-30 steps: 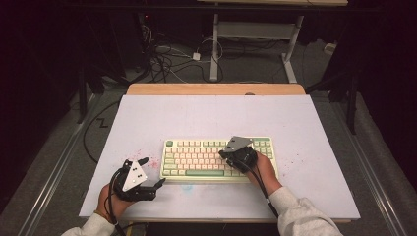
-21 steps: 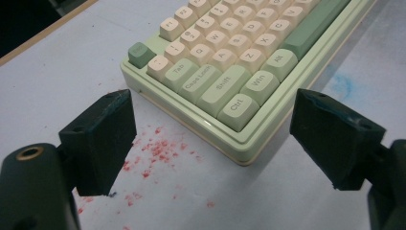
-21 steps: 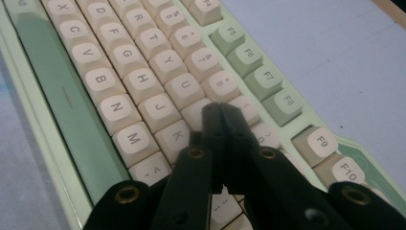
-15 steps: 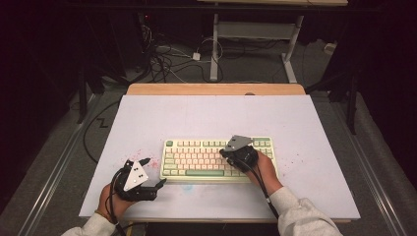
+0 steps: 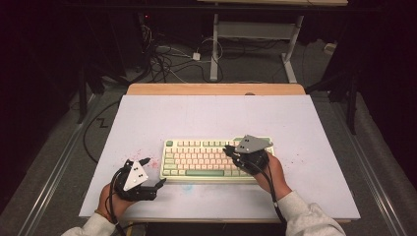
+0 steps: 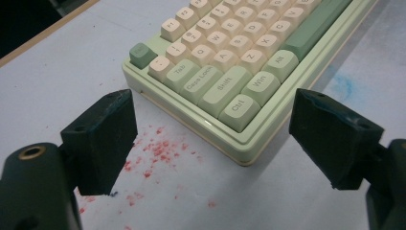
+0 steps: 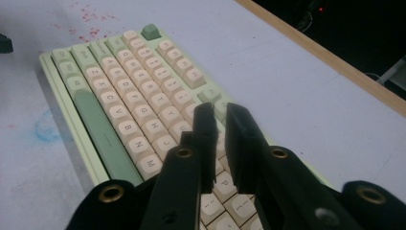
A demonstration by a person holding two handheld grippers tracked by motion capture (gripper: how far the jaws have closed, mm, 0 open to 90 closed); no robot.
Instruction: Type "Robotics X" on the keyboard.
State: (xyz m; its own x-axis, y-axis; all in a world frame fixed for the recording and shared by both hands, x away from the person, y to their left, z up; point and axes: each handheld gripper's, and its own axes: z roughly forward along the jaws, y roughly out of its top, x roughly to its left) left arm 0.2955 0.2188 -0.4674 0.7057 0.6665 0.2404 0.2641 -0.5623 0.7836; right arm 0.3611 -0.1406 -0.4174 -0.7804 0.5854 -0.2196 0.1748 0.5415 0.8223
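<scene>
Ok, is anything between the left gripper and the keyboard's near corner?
Nothing visible. The left gripper stands open, with bare table and some red specks between its jaws and the keyboard corner by the Ctrl key.

Left gripper (image 5: 152, 173) wide (right gripper (image 7: 218, 112) slitted)

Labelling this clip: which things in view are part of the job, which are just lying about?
In the job:
keyboard
right claw, nearly shut with a narrow gap, nothing between, over the keys
left claw, open, at the keyboard's left end

Lying about:
cables on the floor behind the table
red specks and blue smudge on the table
</scene>
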